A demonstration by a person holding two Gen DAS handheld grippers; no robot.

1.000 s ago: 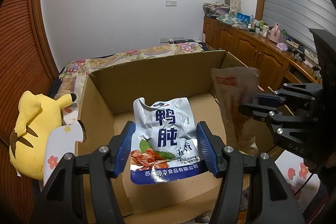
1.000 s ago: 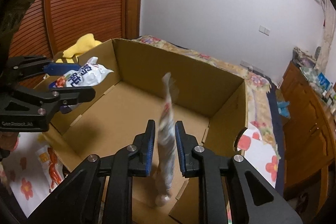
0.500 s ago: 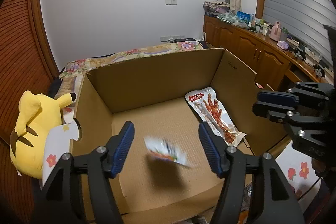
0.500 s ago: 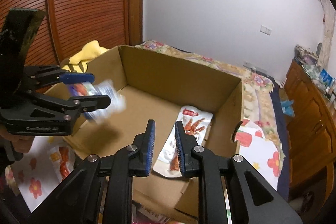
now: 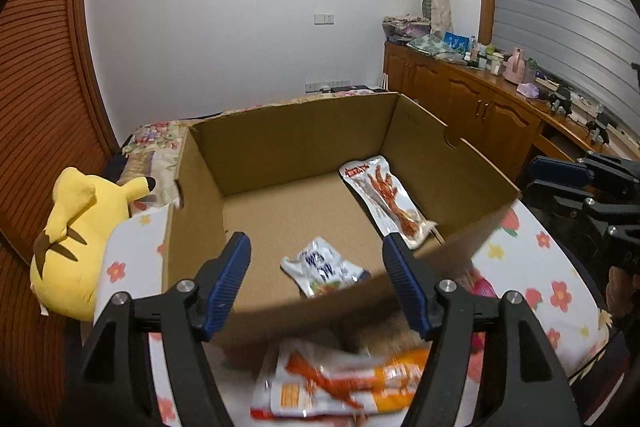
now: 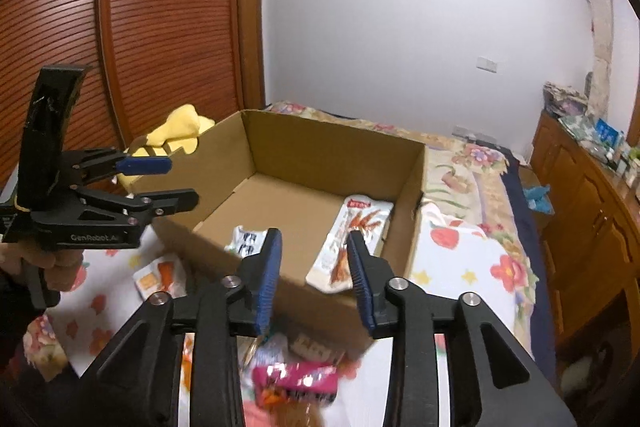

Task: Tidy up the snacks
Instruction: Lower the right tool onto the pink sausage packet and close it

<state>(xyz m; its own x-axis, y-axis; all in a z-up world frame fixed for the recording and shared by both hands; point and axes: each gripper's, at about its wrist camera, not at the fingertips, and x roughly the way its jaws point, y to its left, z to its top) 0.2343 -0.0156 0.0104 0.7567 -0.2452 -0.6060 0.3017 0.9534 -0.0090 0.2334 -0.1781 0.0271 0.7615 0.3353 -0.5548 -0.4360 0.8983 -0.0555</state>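
An open cardboard box (image 5: 288, 147) stands on the floral bedsheet. A white-and-blue snack packet (image 5: 320, 267) lies flat on its floor near the front wall. A long clear packet with red chicken feet (image 5: 384, 195) lies along the right wall. Both also show in the right wrist view: the white packet (image 6: 246, 239) and the long packet (image 6: 356, 227). My left gripper (image 5: 316, 251) hovers at the box's near edge, jaws opening, nothing between them. My right gripper (image 6: 314, 239) is likewise empty, its jaws opening. Blurred orange packets (image 5: 344, 383) and a pink packet (image 6: 296, 383) lie outside, in front of the box.
A yellow plush toy (image 5: 76, 227) sits left of the box. Another orange packet (image 6: 156, 275) lies on the sheet by the box's left front corner. Wooden cabinets (image 5: 480, 107) with clutter on top run along the right wall. A slatted wooden door (image 6: 160, 27) stands to the left.
Both packets have dropped from the grippers and now lie in the box. Both grippers have pulled back toward the box's near edge. The right jaws have parted and the left ones stand wider.
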